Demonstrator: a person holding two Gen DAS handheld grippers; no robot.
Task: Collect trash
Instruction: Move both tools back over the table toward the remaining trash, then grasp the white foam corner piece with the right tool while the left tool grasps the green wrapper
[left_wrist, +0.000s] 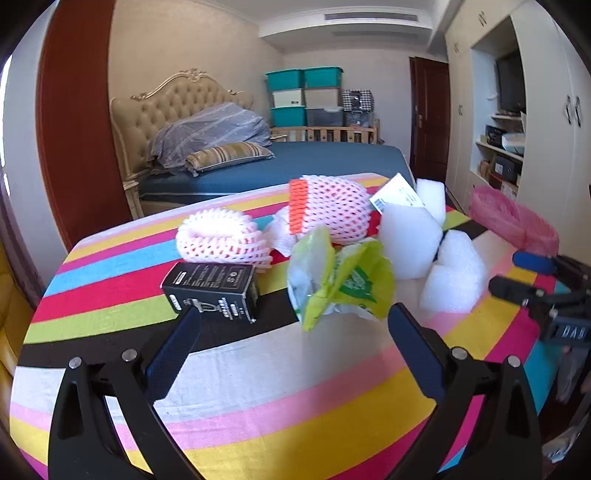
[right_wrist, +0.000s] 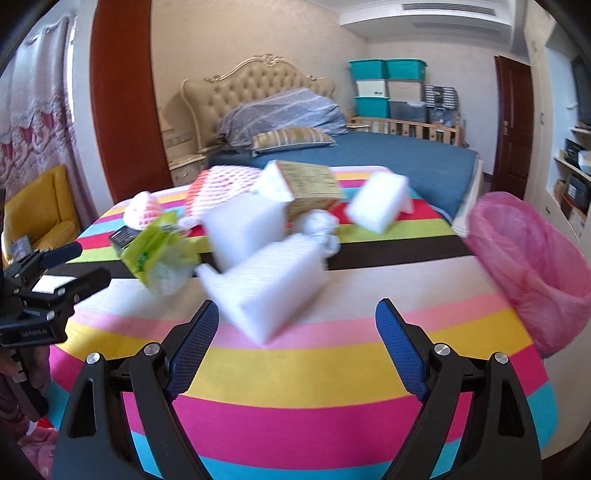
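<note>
Across the middle of both frames, on a desk (left_wrist: 258, 376) draped in a bright striped cloth, lies a heap of trash. Seen from the left wrist, a black carton (left_wrist: 212, 291) sits left of centre, with a crumpled green-and-white wrapper (left_wrist: 340, 277) just beside it on the right. Behind them lie two pink foam fruit nets (left_wrist: 221, 240), and white foam blocks (left_wrist: 410, 243) crowd toward the right of the pile. At the right edge of the frame stands a bin lined with a pink bag (left_wrist: 513, 221), close against the desk's rim.

Along the bottom of that view, the left tongs (left_wrist: 293, 317) stand wide apart with nothing between the pads, pointing at the carton and wrapper. The right tongs (right_wrist: 297, 314) fill the bottom of the right wrist view, also spread wide and empty, with a blurred white foam block (right_wrist: 273, 291) just ahead of them. A brown cardboard box (right_wrist: 310, 186) lies farther back, and the pink bag shows at the right of that frame.
</note>
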